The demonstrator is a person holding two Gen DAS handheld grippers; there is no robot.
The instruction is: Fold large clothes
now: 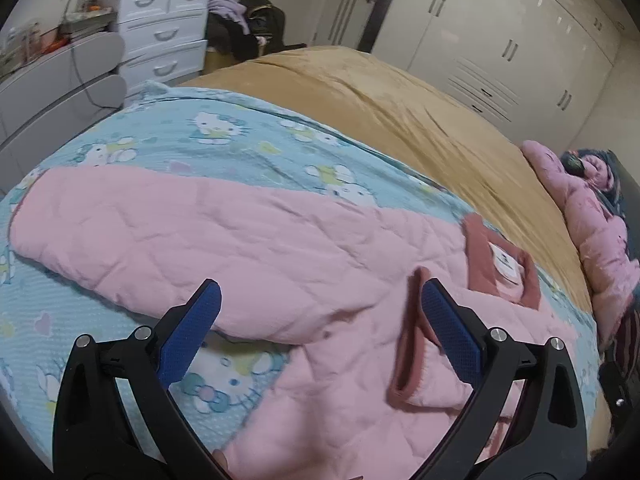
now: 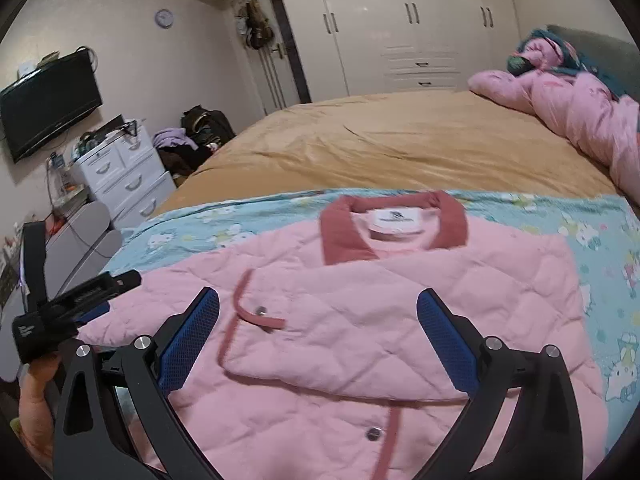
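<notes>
A pink quilted jacket [image 2: 360,320] with a dark pink collar [image 2: 394,224] and snap buttons lies flat on a blue cartoon-print sheet [image 2: 600,240]. One sleeve is folded across its front, cuff [image 2: 256,312] near the middle. My right gripper [image 2: 318,328] hovers open over the jacket's chest, nothing between its blue pads. In the left wrist view the same jacket [image 1: 240,248] stretches across the sheet [image 1: 160,132], collar [image 1: 500,264] at the right. My left gripper [image 1: 320,320] is open just above the pink fabric, its right pad next to a dark pink cuff [image 1: 408,344]. The left gripper also shows in the right wrist view [image 2: 80,300], held by a hand.
The sheet lies on a bed with a tan cover [image 2: 400,140]. A bunched pink duvet [image 2: 580,112] lies at the headboard end. A white drawer unit [image 2: 120,176], a wall television [image 2: 48,104], a pile of clothes and bags [image 2: 192,136] and white wardrobes [image 2: 400,20] surround the bed.
</notes>
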